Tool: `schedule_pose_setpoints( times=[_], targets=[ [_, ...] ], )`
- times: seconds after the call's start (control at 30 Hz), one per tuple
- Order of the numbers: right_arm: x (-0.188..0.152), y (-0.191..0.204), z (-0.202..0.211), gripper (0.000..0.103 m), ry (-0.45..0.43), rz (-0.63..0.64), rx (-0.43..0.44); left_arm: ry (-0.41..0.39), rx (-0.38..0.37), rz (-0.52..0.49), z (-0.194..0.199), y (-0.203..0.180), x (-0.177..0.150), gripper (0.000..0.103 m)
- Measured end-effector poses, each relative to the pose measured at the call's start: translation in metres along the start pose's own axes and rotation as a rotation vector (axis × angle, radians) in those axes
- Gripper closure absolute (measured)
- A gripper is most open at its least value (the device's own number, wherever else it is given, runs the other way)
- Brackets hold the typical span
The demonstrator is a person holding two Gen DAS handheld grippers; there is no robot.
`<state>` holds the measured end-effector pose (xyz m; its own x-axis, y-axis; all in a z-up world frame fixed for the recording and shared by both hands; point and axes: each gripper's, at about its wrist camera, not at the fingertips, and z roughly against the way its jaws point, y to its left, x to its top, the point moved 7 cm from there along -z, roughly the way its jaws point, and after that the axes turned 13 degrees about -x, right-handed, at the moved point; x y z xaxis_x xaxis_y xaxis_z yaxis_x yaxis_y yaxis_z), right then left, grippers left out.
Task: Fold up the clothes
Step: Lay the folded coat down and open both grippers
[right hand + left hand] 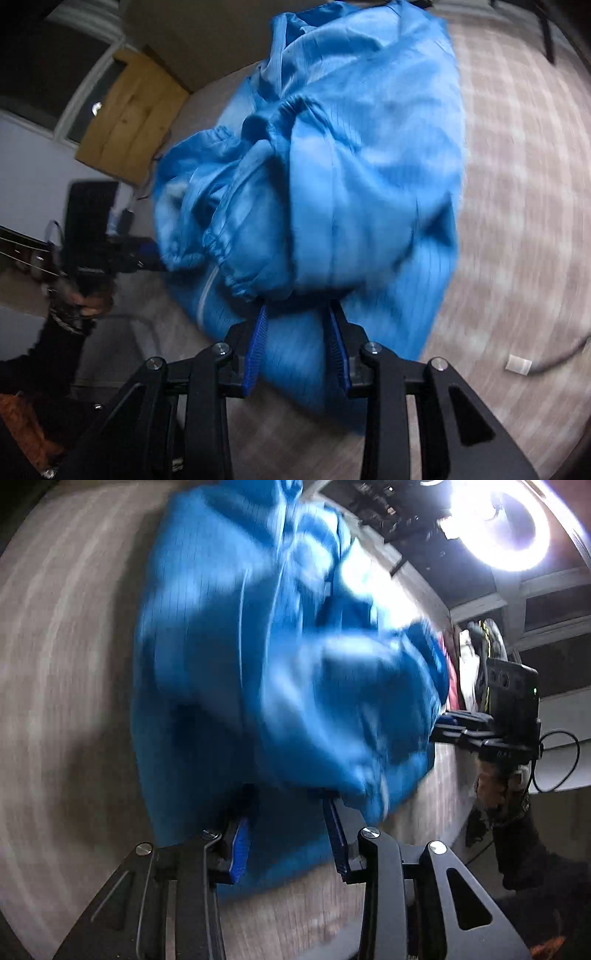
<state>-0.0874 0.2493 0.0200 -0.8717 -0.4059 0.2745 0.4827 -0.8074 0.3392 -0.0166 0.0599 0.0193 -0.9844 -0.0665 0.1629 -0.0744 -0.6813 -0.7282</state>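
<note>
We've got the blue garment bunched in a heap on the wood-grain table, partly lifted, elastic cuffs showing in the right wrist view. Both frames are motion-blurred.

Left gripper: jaws partly spread, blue cloth lying between the pads and draped over their tips. We can't tell whether the pads actually press on it.

Right gripper: same picture, jaws partly apart, the gathered hem sitting on the fingertips, fabric filling the gap. Grip can't be confirmed.

Each gripper shows in the other's view at the garment's far edge, with a hand in a dark sleeve on the handle.

Containers: only a brown cardboard box off the table's far side; contents not visible to us. A pile of other clothes sits at the table's edge. Ring lamp overhead, small white scrap on the table.
</note>
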Motion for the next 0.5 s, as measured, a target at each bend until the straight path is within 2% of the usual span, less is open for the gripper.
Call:
schedule_pose_setpoints(
  times=[0.03, 0.07, 0.17, 0.23, 0.27, 0.33, 0.43, 0.5],
  targets=[
    [0.016, -0.004, 0.006, 0.071, -0.032, -0.014, -0.017, -0.022, 0.007, -0.006, 0.005, -0.004, 0.014, 0.070],
    [0.033, -0.009, 0.012, 0.071, -0.064, -0.029, -0.033, -0.076, 0.016, -0.028, 0.017, -0.009, 0.041, 0.070],
    [0.081, -0.033, 0.051, 0.070, -0.204, -0.128, -0.083, -0.238, 0.021, -0.063, 0.060, -0.026, 0.092, 0.070],
    [0.085, -0.038, 0.070, 0.070, -0.254, -0.113, -0.100, -0.282, 0.033, -0.132, 0.080, -0.038, 0.096, 0.068],
    [0.082, -0.038, 0.076, 0.070, -0.266, -0.101, -0.106, -0.292, 0.044, -0.170, 0.088, -0.043, 0.094, 0.065],
    [0.067, -0.041, 0.077, 0.070, -0.262, -0.082, -0.124, -0.277, 0.062, -0.182, 0.092, -0.037, 0.077, 0.065],
    [0.043, -0.036, 0.063, 0.070, -0.229, -0.071, -0.118, -0.218, 0.071, -0.163, 0.076, -0.022, 0.059, 0.065],
    [0.039, -0.030, 0.049, 0.070, -0.212, -0.057, -0.118, -0.171, 0.081, -0.116, 0.057, -0.003, 0.058, 0.067]
  ],
)
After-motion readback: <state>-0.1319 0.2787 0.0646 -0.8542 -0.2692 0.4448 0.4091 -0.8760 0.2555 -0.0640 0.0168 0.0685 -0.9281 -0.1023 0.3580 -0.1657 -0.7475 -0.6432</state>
